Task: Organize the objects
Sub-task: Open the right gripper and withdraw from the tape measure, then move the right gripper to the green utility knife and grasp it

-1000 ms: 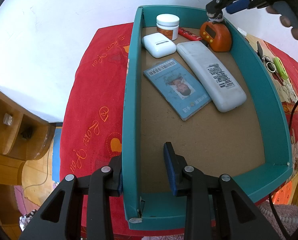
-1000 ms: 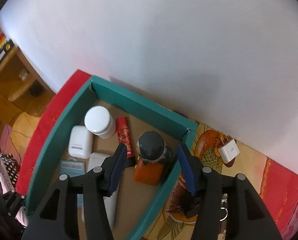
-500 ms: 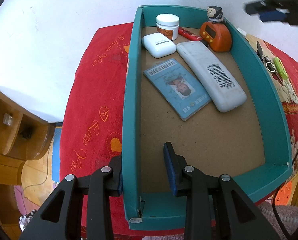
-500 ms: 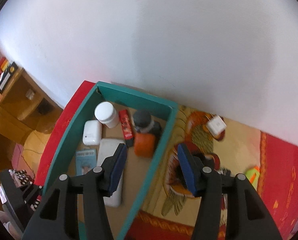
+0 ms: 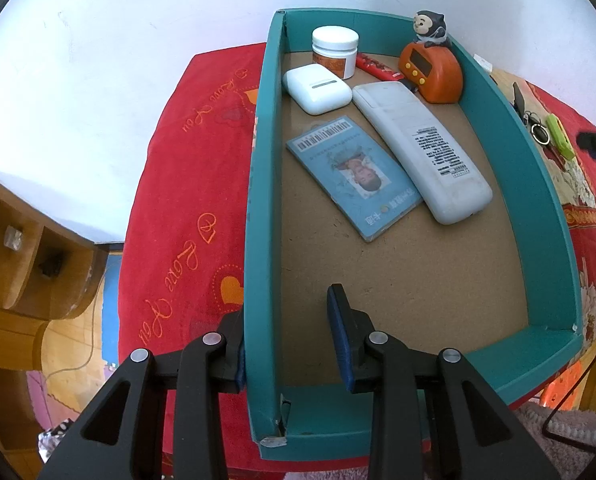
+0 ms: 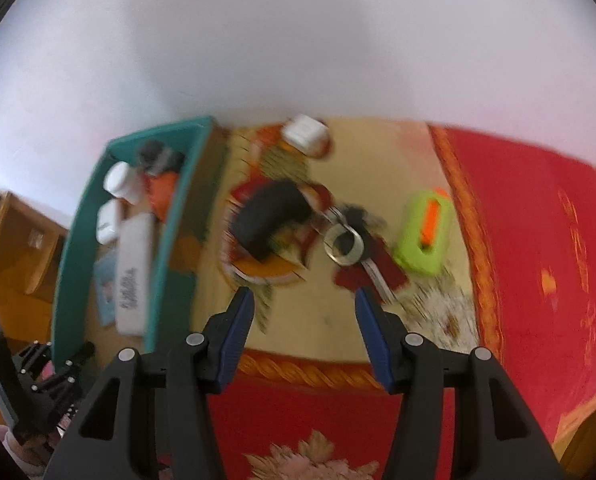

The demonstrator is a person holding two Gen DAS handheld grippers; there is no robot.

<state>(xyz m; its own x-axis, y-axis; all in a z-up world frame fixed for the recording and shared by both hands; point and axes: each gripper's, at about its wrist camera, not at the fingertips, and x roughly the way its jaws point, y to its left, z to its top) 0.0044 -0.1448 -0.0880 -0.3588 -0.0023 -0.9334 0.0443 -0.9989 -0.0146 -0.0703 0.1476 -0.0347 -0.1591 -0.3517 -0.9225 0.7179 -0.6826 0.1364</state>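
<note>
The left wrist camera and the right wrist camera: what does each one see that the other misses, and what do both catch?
Only the left view shows the left gripper straddling the teal tray wall and the red pack inside. Only the right view shows the open right gripper above the cloth and a curved black object. Both show the tray, white jar, remote, orange timer, keyring and green item.

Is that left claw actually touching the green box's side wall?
Touching. In the left wrist view the left gripper straddles the box wall: its outer pad presses on the outside, while the inner pad stands off it.
</note>
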